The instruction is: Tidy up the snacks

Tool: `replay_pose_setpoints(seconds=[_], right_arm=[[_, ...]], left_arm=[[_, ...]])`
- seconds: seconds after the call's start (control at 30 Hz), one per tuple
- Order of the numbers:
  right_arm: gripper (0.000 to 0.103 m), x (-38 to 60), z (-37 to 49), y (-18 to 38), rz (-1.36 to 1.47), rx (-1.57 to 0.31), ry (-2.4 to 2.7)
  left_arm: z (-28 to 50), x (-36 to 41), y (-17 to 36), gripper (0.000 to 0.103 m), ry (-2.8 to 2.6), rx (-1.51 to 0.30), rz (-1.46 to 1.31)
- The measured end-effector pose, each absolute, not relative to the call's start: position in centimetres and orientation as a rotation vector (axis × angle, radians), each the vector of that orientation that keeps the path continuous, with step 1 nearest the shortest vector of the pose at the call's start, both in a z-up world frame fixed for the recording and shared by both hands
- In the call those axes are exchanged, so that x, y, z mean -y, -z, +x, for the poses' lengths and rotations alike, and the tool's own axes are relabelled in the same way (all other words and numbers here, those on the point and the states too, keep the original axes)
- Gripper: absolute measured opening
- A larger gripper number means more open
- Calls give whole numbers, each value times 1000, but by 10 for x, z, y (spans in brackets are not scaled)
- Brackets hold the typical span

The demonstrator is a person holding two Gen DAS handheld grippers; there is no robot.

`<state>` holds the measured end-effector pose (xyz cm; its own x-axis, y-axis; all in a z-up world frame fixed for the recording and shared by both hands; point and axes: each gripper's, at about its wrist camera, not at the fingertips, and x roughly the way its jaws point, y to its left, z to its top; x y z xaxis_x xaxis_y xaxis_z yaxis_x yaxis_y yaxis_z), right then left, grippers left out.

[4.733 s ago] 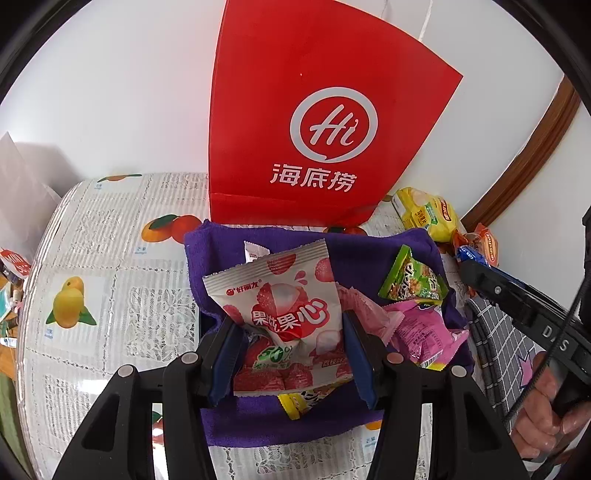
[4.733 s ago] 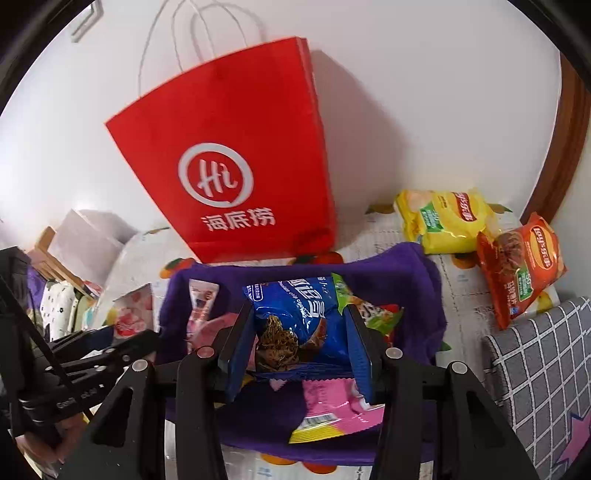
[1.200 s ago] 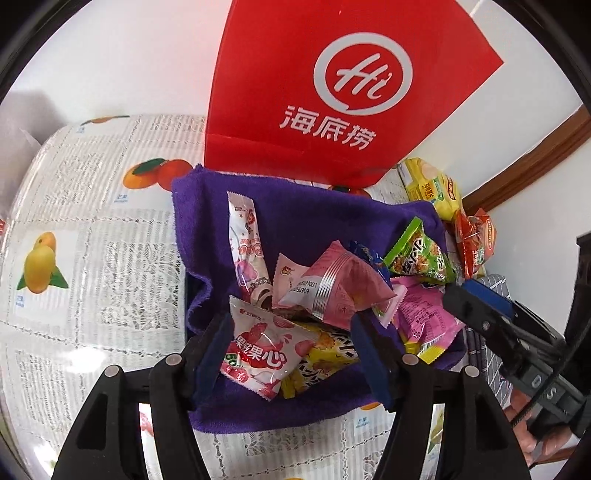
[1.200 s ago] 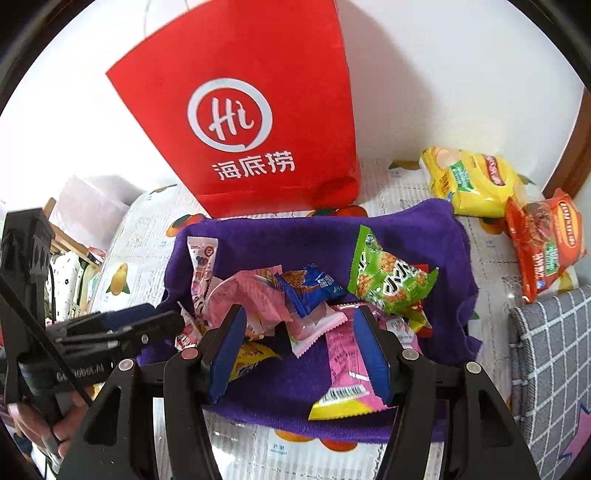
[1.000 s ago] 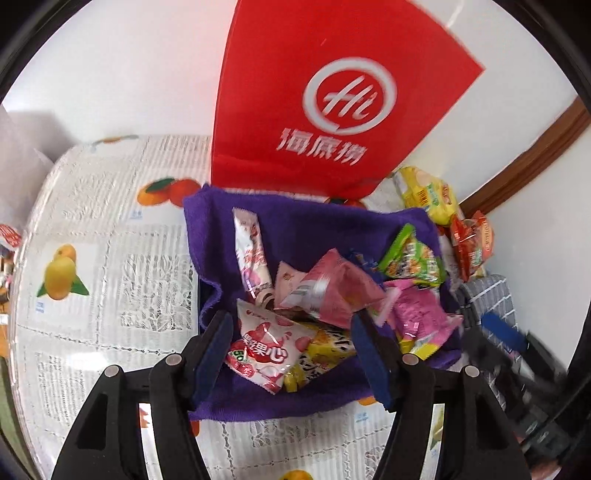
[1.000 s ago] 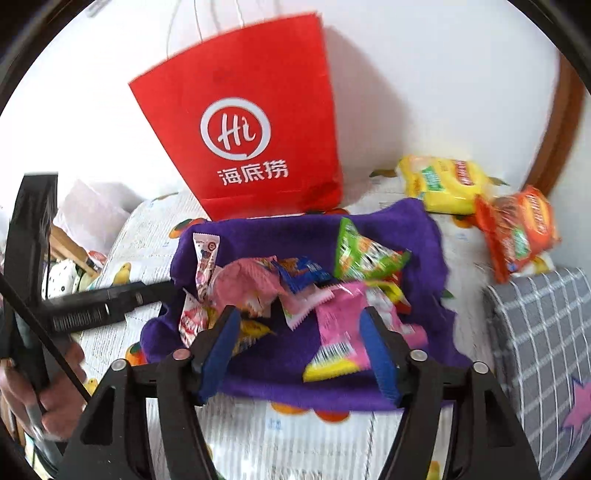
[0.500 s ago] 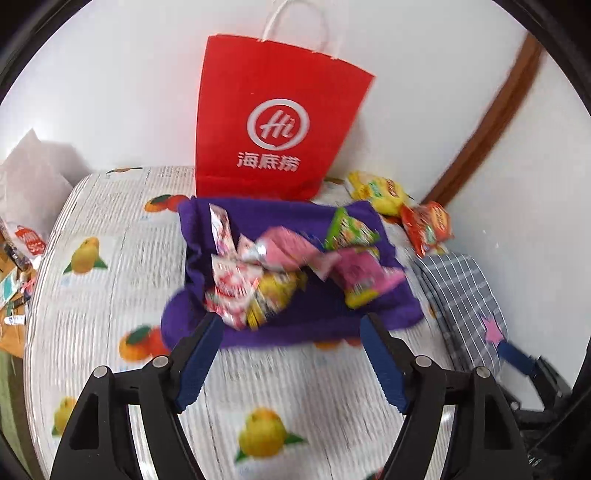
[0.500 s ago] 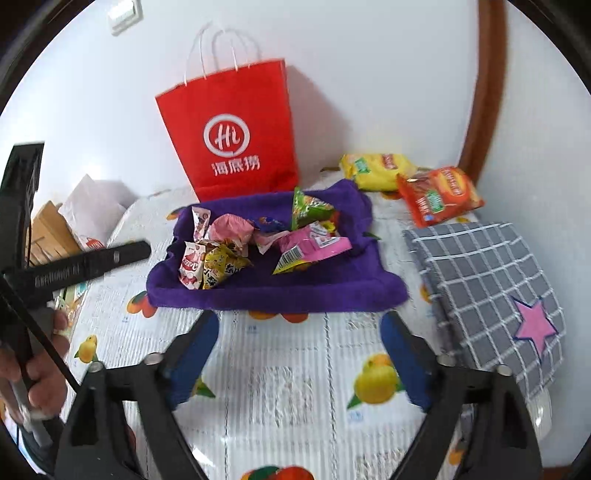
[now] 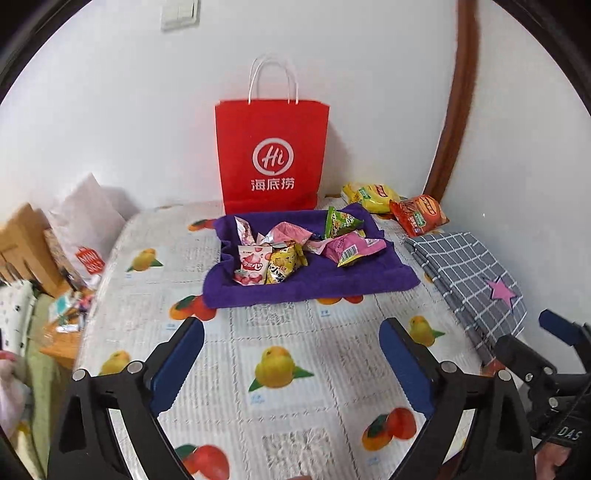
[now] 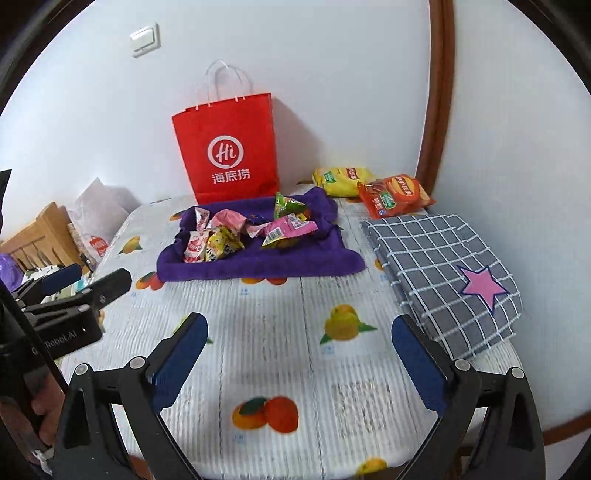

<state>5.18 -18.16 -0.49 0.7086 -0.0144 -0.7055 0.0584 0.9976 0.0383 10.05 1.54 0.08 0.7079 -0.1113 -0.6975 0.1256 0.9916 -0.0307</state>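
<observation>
Both tongs sat spread wide, nothing between the pads. Left tongs (image 9: 291, 354) hovered over the near part of the surface (image 9: 295, 354), which wore a fruit-print cloth; right tongs (image 10: 299, 350) did the same, just to the right. Each one showed at the edge of the other's view, gripped by a hand.

Grey checked cloth (image 10: 443, 266) with a pink star lay folded at the right edge of the surface, beside the right tongs.

Mid-surface: purple towel (image 9: 314, 273) spread flat, well apart from both tongs. Snack packets (image 9: 295, 247) were heaped on its far half. Strawberry packet (image 9: 251, 264) and yellow packet (image 9: 282, 262) sat at the left front of the heap, touching. Pink packet (image 9: 351, 247) lay at the right with its barcode up. Green packet (image 9: 340, 221) stood tilted behind it. A narrow pink-white stick packet (image 9: 242, 230) leaned at the far left.

Beyond the towel's right corner: yellow chip bag (image 9: 369, 195) and orange chip bag (image 9: 419, 214), off the towel, near the wall.

Farthest: red paper bag (image 9: 271, 155) upright against the white wall, its base touching the towel's far edge. Light switch (image 9: 181, 14) above it.
</observation>
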Motion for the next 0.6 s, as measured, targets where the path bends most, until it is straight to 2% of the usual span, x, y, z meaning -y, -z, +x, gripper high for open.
replay_pose_setpoints(seconds=[0.6], right_arm=[[99, 184, -21, -17, 94, -704, 53]], left_arm=[[22, 2, -19, 97, 166, -718, -5]])
